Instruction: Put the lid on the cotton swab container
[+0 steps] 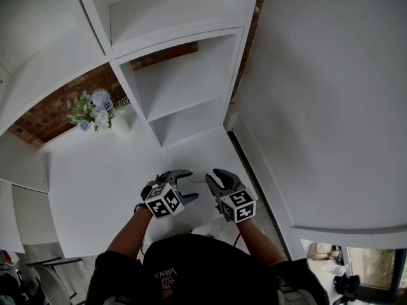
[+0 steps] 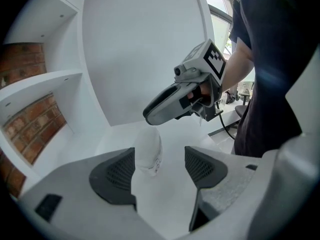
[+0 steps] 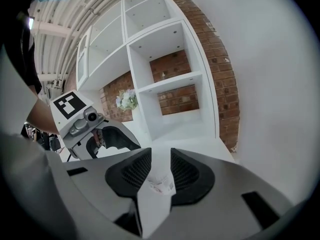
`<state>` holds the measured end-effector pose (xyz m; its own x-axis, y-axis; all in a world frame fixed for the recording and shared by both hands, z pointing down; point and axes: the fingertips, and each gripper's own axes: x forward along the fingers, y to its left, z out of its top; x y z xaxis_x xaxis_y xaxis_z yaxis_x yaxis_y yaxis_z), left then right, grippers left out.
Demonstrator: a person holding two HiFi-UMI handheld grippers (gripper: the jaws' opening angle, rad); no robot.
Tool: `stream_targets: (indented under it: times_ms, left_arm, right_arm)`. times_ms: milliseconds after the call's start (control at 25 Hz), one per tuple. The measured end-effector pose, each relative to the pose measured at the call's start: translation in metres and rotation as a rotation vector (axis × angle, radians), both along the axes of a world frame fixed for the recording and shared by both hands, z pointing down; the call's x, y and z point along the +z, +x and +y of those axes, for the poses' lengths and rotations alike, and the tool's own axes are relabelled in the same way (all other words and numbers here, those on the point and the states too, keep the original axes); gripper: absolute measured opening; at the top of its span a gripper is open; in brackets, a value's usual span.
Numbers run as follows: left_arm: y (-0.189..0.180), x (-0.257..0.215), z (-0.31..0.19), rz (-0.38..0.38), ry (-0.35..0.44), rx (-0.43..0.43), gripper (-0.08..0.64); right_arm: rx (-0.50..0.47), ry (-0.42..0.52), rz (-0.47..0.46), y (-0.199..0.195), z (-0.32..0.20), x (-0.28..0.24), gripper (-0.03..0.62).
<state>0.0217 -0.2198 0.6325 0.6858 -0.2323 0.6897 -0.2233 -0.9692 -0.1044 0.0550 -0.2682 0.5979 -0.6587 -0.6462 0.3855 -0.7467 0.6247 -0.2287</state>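
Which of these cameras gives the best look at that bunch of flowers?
The head view: the flowers sit whole, blue and white, beside the shelves. The right gripper view shows them small and distant; the left gripper view misses them.

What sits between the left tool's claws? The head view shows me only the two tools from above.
Observer: The left gripper view shows a cloudy white container between the open jaws of the left gripper, close against one pad.
Operator: And the right one?
Observer: The right gripper view shows the right gripper pinching a small clear piece with reddish print, probably the lid.
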Motion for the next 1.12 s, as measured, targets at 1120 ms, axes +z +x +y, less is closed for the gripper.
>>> stream_targets:
  times_ms: [1120]
  left_arm:
    - [-0.041,-0.016,-0.048,0.383,-0.090,-0.644,0.150]
  right_arm:
    - [0.003,-0.044,0.038,-0.002,0.005,0.024,0.126]
